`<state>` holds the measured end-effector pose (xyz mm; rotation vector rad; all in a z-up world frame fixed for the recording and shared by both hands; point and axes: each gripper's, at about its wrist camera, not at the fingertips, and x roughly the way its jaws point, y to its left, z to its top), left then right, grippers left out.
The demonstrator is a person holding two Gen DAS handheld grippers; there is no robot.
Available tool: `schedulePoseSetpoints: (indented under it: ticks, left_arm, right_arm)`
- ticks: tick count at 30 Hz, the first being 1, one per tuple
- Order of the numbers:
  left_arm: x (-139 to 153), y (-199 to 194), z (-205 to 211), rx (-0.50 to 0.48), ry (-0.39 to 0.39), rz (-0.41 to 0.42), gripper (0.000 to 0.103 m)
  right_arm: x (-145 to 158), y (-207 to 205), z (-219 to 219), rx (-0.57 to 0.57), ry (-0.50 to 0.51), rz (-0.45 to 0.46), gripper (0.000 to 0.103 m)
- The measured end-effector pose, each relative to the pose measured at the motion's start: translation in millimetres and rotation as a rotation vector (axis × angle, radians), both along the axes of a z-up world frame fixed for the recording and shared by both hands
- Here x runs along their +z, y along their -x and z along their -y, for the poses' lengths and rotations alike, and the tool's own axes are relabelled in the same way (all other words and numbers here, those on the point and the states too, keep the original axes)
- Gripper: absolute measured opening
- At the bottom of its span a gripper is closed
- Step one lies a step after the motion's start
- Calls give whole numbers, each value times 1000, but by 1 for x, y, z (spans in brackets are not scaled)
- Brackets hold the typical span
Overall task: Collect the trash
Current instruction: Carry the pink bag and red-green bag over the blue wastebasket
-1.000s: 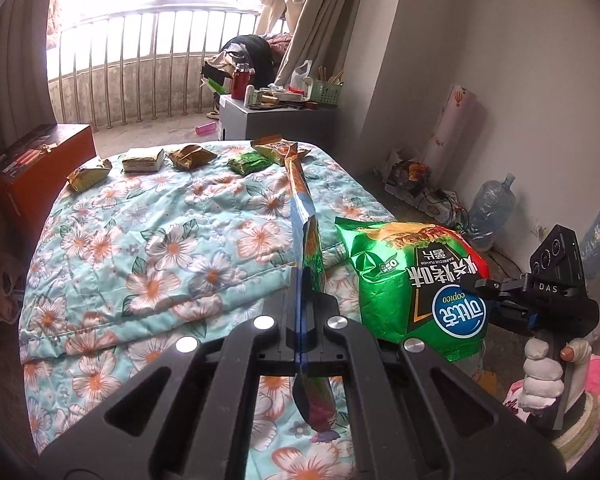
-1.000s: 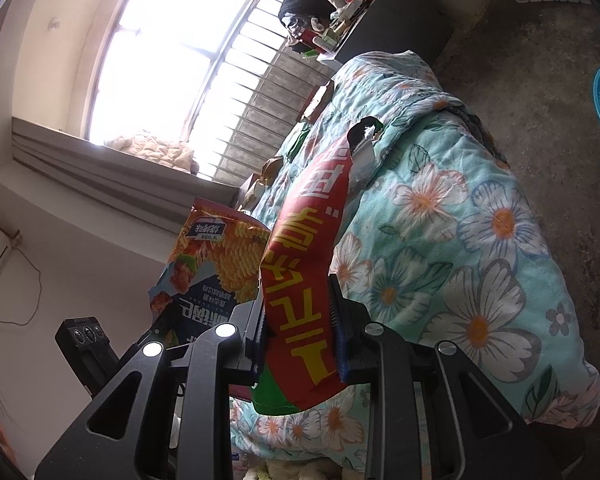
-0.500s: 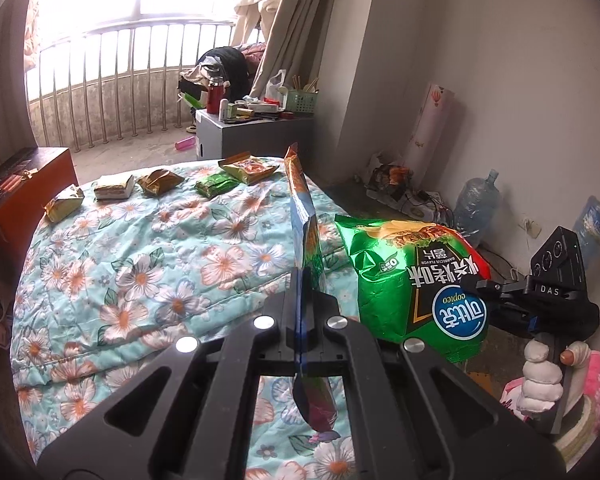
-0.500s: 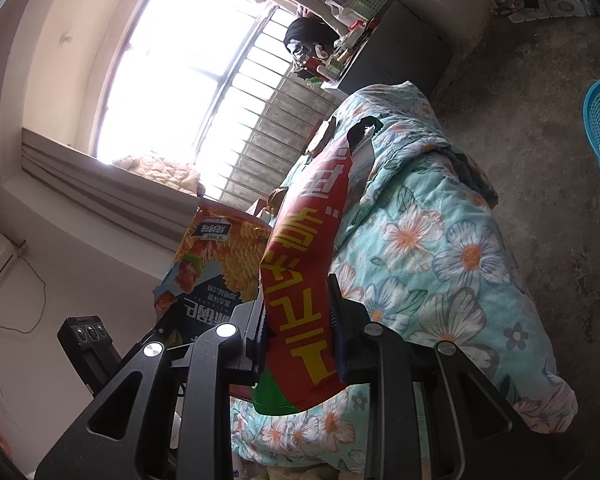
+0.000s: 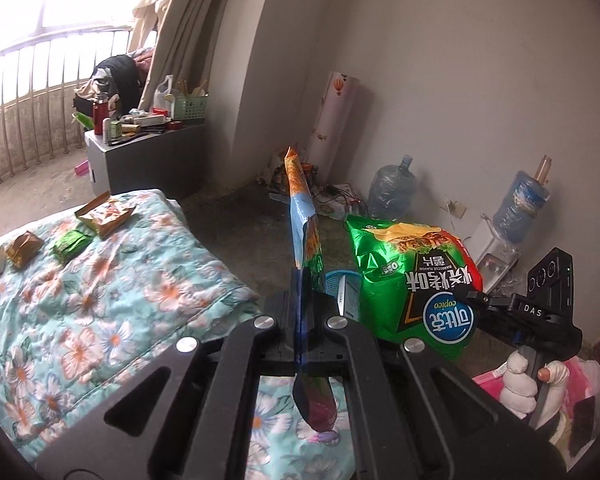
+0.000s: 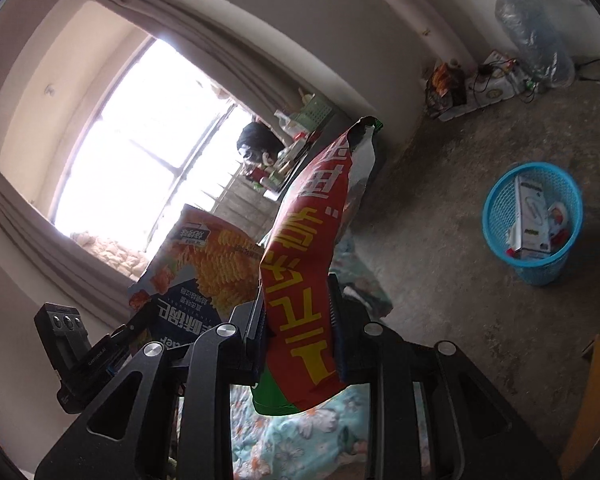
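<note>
My left gripper [image 5: 302,312] is shut on a flat blue and orange snack bag [image 5: 304,232], seen edge-on and standing upright. The right wrist view shows that bag's printed face [image 6: 204,256]. My right gripper [image 6: 298,320] is shut on a green and red chip bag [image 6: 304,264], which hangs to the right in the left wrist view [image 5: 412,276]. A blue mesh basket [image 6: 534,224] stands on the floor beyond, with a white carton and other scraps inside. Its rim [image 5: 334,282] peeks out between the two bags. Small wrappers [image 5: 106,214] lie on the bed.
The floral quilt bed [image 5: 100,300] fills the lower left. Two water jugs [image 5: 392,192] and a paper roll [image 5: 332,120] stand along the wall, and a cluttered grey cabinet [image 5: 140,152] is by the balcony. A gloved hand [image 5: 520,376] holds the right tool. Bare concrete floor surrounds the basket.
Both views have swung right, away from the bed and toward the wall and floor. The blue basket has come further into the right wrist view. Both bags stay gripped.
</note>
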<state>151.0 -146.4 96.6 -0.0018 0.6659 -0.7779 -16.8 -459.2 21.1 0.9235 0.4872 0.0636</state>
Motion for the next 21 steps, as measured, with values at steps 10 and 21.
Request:
schedulePoseSetpoints:
  ticks: [10, 21]
  left_arm:
    - [-59, -49, 145, -174, -138, -136, 0]
    - [-117, -90, 217, -202, -213, -217, 0]
  right_arm:
    - [-33, 9, 77, -349, 219, -217, 26]
    - [-124, -109, 114, -398, 705, -583, 26]
